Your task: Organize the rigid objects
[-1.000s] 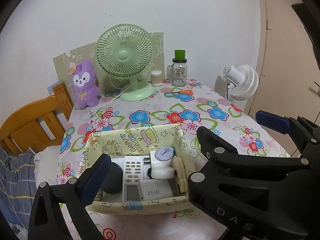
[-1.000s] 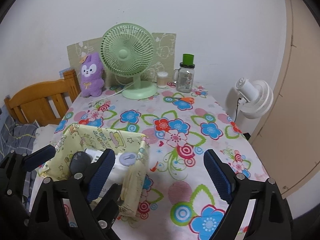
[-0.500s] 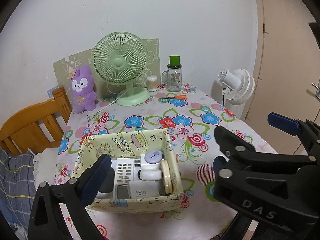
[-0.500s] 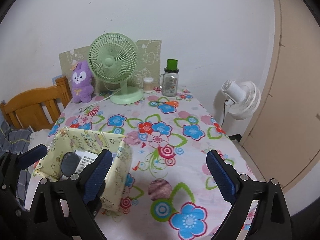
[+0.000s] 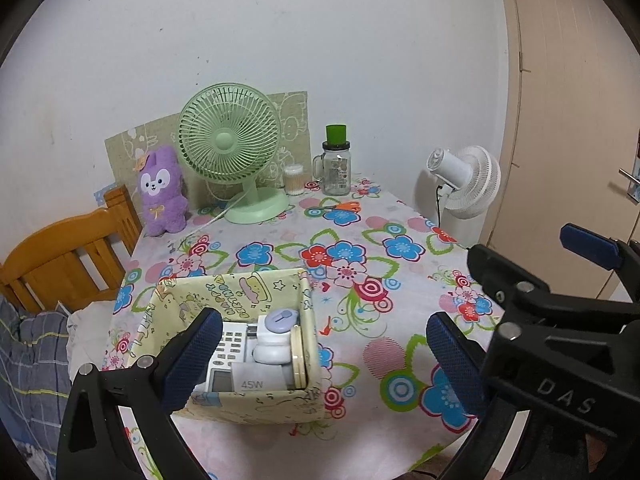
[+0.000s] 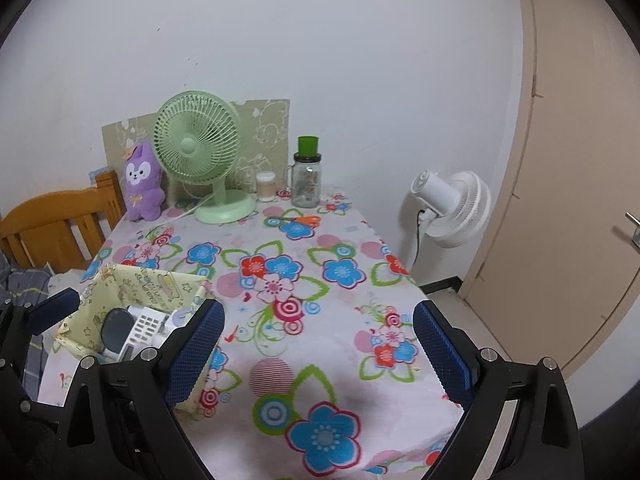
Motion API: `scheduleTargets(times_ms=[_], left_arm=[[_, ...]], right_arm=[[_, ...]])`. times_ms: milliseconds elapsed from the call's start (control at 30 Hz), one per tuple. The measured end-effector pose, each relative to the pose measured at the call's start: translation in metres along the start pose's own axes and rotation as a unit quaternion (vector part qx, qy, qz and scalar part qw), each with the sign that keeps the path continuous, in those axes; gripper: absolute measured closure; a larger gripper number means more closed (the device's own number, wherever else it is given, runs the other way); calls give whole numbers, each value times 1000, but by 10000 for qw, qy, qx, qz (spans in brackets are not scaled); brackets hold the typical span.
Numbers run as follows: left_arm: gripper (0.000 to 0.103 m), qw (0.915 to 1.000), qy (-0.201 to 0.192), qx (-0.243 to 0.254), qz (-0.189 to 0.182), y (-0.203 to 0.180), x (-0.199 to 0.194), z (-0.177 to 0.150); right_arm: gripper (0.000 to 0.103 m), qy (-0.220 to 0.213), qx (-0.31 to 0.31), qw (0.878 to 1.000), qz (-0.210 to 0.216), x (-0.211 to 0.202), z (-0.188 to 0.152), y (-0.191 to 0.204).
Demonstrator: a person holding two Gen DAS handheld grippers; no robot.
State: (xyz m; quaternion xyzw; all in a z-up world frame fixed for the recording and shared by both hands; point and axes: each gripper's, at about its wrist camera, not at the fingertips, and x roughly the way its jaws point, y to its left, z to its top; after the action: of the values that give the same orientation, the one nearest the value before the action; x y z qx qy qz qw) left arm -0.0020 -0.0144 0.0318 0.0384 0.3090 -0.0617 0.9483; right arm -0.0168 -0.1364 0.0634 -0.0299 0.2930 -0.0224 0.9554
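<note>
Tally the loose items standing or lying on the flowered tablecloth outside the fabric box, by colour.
Green: 1, desk fan
Purple: 1, plush toy
Clear glass with green cap: 1, jar mug
Clear with pale contents: 1, cotton swab tub
Orange-handled: 1, scissors
Total: 5

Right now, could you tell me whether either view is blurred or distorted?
Left wrist view: sharp, the "45W" on the charger reads clearly; fisheye bends the door edge. Right wrist view: slightly soft, the scissors smeared; same fisheye curve, dark corners.
</note>
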Motion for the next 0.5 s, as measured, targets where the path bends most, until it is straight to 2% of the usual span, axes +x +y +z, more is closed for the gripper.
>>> scheduleTargets(times_ms=[500], left_arm=[[0,9993,-185,-155,279,-9,-13,1]], right_arm=[[6,-187,138,9997,70,-17,-5,-38]])
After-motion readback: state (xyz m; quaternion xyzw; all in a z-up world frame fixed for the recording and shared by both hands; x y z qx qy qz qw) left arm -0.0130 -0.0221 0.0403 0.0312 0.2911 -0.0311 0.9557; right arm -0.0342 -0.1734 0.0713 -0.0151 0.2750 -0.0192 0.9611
